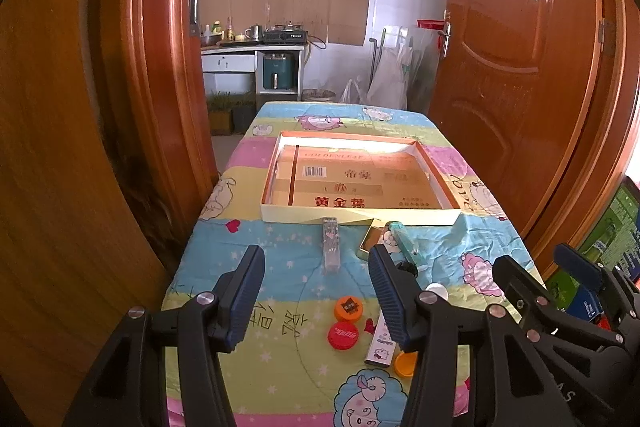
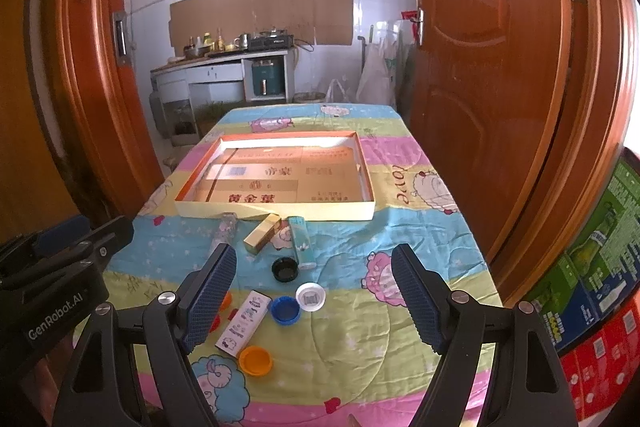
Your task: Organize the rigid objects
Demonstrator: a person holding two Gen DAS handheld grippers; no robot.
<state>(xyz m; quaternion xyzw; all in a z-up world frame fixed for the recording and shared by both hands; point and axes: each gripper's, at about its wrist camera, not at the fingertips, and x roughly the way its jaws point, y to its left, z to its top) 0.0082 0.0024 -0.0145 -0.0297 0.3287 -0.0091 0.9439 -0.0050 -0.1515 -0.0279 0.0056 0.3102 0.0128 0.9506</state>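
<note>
Both claws, left claw (image 1: 316, 291) and right claw (image 2: 312, 291), hover open and empty over scattered bottle caps; next, grasp one for the shallow cardboard tray (image 2: 276, 209) at twelve o'clock

Both handheld tools are showing matte black plastic frames with round silver screw heads; the left gripper (image 1: 316, 291) and right gripper (image 2: 312, 293) are carrying dark blue ribbed pads, white "GenRobot.AI" lettering marking one body

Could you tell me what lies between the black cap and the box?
In the right wrist view, the gold pack and teal lighter lie between the black cap and box.
</note>
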